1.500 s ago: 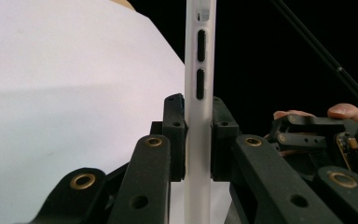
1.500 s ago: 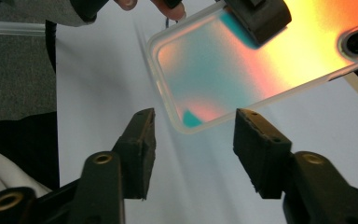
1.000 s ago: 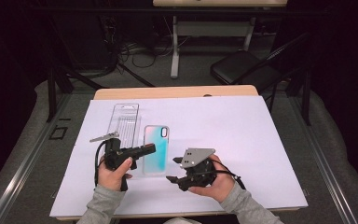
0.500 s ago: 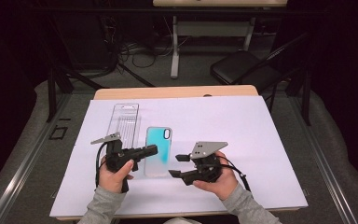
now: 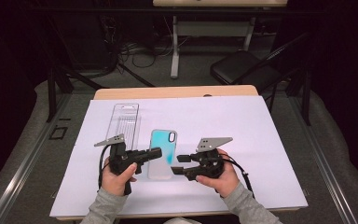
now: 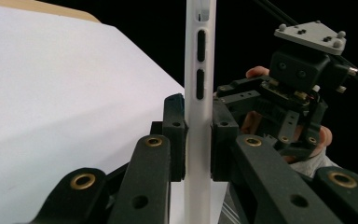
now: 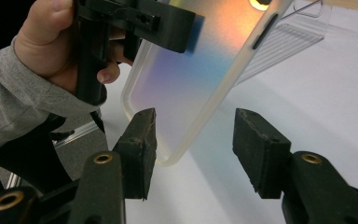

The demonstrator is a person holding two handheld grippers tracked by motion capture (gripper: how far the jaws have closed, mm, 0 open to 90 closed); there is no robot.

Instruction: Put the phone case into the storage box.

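Item: phone case (image 5: 162,148), translucent, teal at the camera-hole end fading to pale at the other. Place: near the front edge of the table (image 5: 270,140), left of its middle, over the white sheet (image 5: 242,121) that covers the table. In the left gripper view the case (image 6: 199,107) stands on edge, its side-button slots facing the camera.

Left hand-held gripper (image 5: 154,152): jaws clamped on the case's left long edge, pads pressing both faces, as seen in the left gripper view (image 6: 198,140). Held by the left hand (image 5: 116,175), grey sleeve.

Right hand-held gripper (image 5: 179,164): held in the right hand (image 5: 221,175), just beside the case's right edge. Its jaws have just been closing and stand half apart; in the right gripper view (image 7: 193,149) a rounded corner of the case (image 7: 186,88) lies between them, close to the left pad, contact not clear; the right pad is apart from it.

Also on the table: clear plastic package (image 5: 123,122), flat, toward the left edge, behind the left hand-held gripper, apart from the case.
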